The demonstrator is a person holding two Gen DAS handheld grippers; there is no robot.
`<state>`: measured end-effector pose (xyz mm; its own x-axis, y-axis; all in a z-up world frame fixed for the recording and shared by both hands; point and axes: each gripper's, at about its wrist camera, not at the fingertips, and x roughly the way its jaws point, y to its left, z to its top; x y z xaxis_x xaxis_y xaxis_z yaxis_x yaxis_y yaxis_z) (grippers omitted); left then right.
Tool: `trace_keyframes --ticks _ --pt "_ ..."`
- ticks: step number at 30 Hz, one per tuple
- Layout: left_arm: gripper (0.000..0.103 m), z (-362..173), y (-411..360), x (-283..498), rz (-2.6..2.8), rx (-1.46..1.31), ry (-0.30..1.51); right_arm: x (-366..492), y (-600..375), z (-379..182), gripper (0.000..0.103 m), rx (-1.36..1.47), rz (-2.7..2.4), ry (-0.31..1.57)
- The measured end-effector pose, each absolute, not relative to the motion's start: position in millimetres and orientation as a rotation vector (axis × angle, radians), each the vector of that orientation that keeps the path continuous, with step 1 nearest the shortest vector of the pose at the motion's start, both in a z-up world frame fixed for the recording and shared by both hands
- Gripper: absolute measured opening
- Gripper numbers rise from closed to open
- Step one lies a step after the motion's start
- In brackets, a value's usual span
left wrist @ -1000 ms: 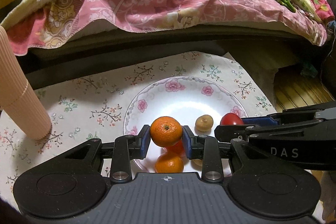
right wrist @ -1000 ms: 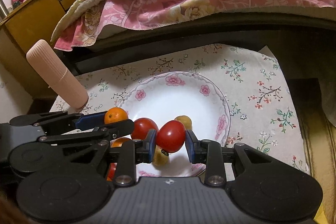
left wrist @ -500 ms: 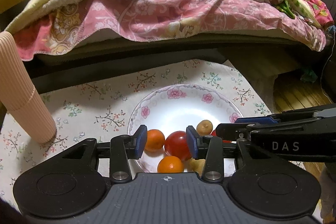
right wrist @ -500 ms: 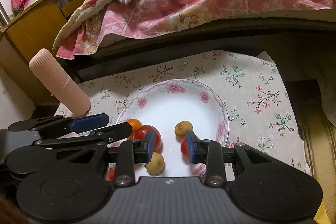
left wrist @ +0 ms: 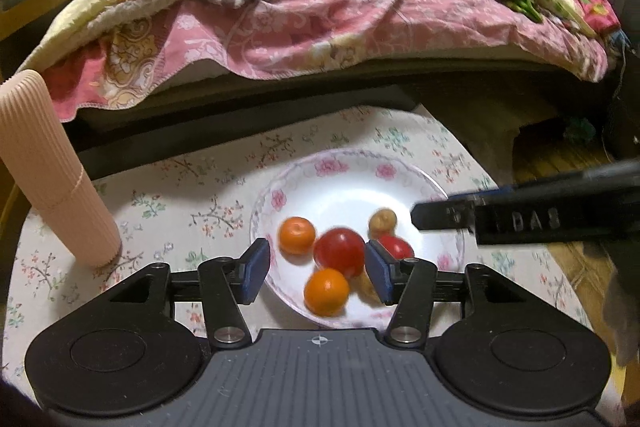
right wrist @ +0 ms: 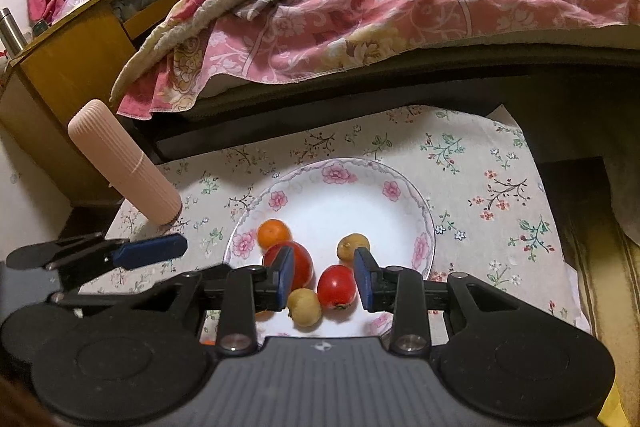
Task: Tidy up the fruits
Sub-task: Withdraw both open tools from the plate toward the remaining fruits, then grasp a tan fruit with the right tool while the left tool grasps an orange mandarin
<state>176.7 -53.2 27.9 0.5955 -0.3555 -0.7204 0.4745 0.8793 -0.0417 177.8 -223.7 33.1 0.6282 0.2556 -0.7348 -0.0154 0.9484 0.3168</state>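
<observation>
Floral cloth point(right wrist: 480, 163) under plate point(right wrist: 348, 203), pink quilt point(right wrist: 400, 19) behind, left gripper point(left wrist: 316, 273) and right gripper point(right wrist: 322, 279) both spread, empty.

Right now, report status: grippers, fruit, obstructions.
Left gripper open, empty. Right gripper open, empty. Six fruits on the floral plate: two oranges, two red, two small tan. Pink ribbed cylinder stands left of plate, clear.

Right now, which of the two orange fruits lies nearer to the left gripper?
The orange at the plate's near edge; the other orange lies farther back.
</observation>
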Motion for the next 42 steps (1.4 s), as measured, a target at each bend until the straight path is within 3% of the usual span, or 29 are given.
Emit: trace_keyframes --ticks 42 --pt "0.07 -24 11 105 -0.65 0.322 1.005 124 -118 -24 0.035 0.046 0.49 1.08"
